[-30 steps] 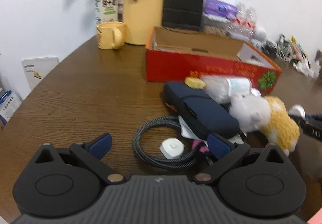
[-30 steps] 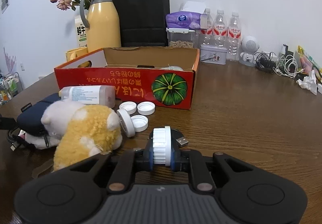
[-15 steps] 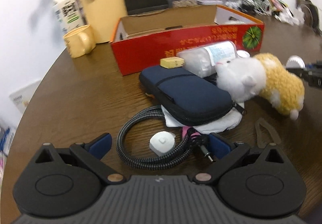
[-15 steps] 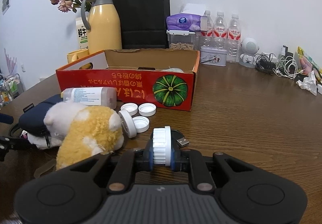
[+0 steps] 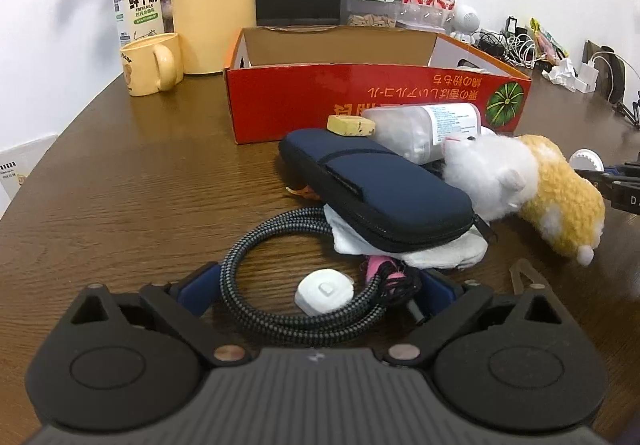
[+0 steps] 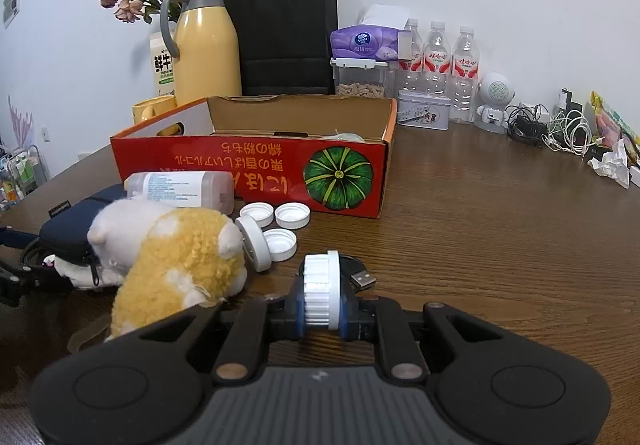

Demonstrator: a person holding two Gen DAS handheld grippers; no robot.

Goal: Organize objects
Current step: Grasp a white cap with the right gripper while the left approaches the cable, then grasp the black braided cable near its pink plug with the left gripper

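Left wrist: left gripper (image 5: 316,291) sitting spread wide around a coiled cable (image 5: 288,277) and white puck (image 5: 325,290). Reading "FRESH MILK" on the milk carton (image 5: 138,3); red box (image 5: 376,97) lettering showing upside down, blue case (image 5: 376,189) hiding something orange underneath.

Right wrist: right gripper (image 6: 320,297) pinching a white cap (image 6: 320,291) upright beside the plush toy (image 6: 176,257). Tissue pack (image 6: 364,43) logo too small to read.
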